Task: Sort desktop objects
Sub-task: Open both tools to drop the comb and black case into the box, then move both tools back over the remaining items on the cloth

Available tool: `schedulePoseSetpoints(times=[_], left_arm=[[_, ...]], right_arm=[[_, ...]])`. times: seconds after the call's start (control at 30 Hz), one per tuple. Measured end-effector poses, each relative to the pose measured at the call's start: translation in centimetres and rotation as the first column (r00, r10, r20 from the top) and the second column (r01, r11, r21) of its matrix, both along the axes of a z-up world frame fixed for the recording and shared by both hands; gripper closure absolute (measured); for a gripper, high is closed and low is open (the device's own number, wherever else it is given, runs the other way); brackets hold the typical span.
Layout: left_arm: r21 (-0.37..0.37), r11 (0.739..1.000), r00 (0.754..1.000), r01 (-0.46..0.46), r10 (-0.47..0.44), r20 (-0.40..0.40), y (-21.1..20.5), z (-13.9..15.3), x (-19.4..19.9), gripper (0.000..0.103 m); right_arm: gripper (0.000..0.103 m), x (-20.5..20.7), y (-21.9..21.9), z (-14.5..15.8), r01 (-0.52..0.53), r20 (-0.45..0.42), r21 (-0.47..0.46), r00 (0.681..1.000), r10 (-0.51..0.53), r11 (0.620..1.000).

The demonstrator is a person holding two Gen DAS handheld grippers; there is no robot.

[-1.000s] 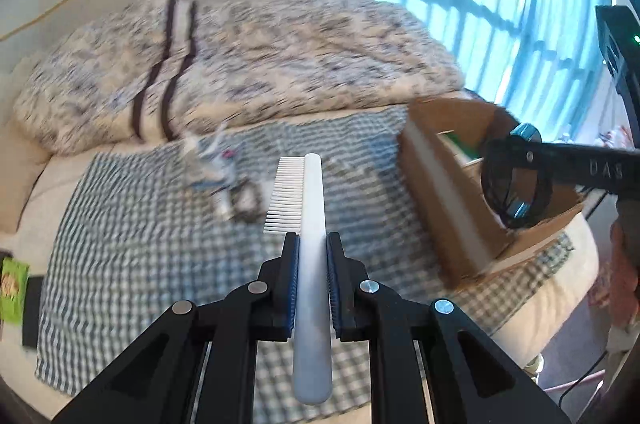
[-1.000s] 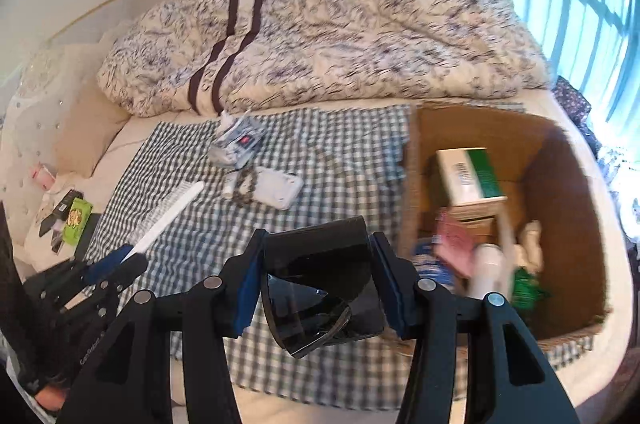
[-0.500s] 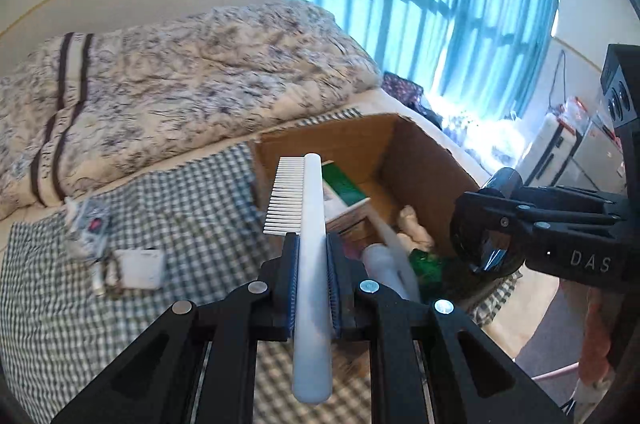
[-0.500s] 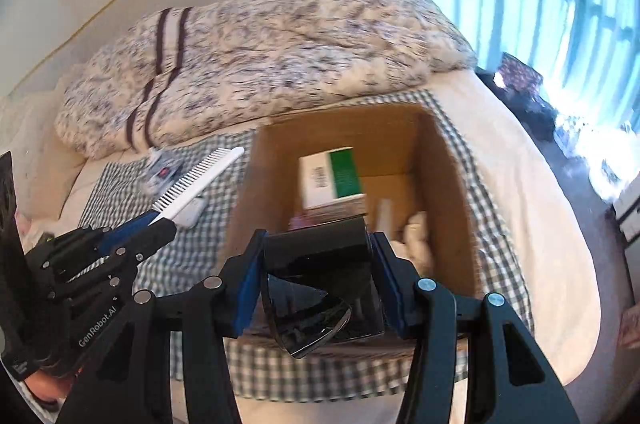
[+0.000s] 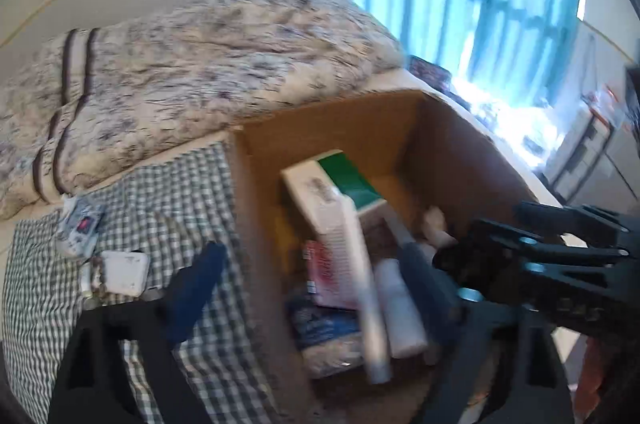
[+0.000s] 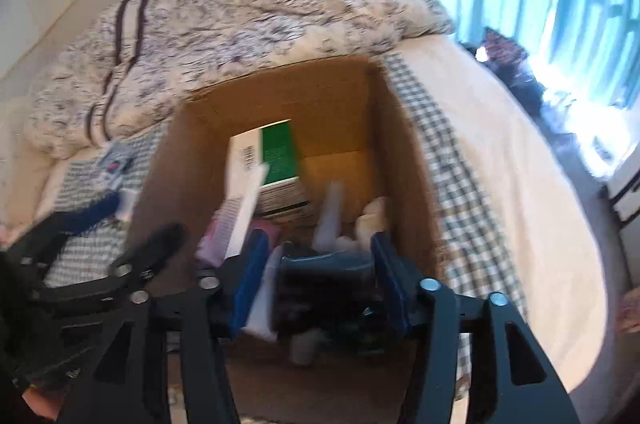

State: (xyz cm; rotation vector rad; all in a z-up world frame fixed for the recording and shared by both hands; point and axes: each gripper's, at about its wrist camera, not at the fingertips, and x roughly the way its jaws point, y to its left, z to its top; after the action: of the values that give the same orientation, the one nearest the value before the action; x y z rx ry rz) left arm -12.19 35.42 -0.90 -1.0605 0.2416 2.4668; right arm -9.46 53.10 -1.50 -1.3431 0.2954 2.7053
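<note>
A bed [image 6: 500, 160] is seen, carrying a rumpled patterned duvet [image 5: 200, 64] and a blue-and-white checked cloth [image 5: 168, 192]. An open brown cardboard box [image 6: 404, 160] stands on that cloth, with a green-and-white carton [image 6: 276, 160] and several smaller items, blurred, already lying inside.

The left gripper [image 5: 312, 288] is held above the near edge of the box. Its jaws are opening and stand wide apart; nothing is pressed between them. The long white plastic comb [image 5: 362, 280] is seen lying lengthwise inside the box, over the other contents, free of the pads.

The right gripper [image 6: 316, 280] is held over the near part of the box, pointing down into it. Its jaws are opening. The dark, glossy, lens-like object [image 6: 324, 284] is still between the blue pads; a gap shows on the left side, and contact on the right side cannot be settled through the blur. It is judged to be in the course of release.

On the cloth beside the box a small white rectangular case [image 5: 124, 272] and a crumpled blue-and-white packet [image 5: 80, 228] remain unsorted.

For the step in hand, it is advised that both grippers be kept over the box opening until the dark object has dropped clear, and that the jaws be fully parted before withdrawal, so that nothing is dragged out over the box wall. Withdrawal straight upward is judged safest, the two grippers being close together.
</note>
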Motion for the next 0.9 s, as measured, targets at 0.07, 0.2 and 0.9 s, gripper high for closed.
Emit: schedulePoseSetpoints(times=[0.07,0.2,0.9], left_arm=[[0.065,0.998,1.000,-0.011,0.009,0.023,-1.4,0.4,0.0,0.002],[0.073,0.995,0.998,-0.063,0.061,0.026,-3.5,1.5,0.5,0.002],[-0.086,0.915,0.916,-0.394,0.382,-0.124,-30.2,9.5,9.0,0.000]], right_arm=[[0.022,0.3,0.6,0.2,0.000,-0.017,-0.047,1.000,-0.001,0.999],[0.021,1.5,0.3,1.3,-0.001,-0.043,-0.074,0.999,-0.003,0.997],[0.021,10.8,-17.4,9.9,-0.248,-0.177,-0.003,0.954,0.243,0.969]])
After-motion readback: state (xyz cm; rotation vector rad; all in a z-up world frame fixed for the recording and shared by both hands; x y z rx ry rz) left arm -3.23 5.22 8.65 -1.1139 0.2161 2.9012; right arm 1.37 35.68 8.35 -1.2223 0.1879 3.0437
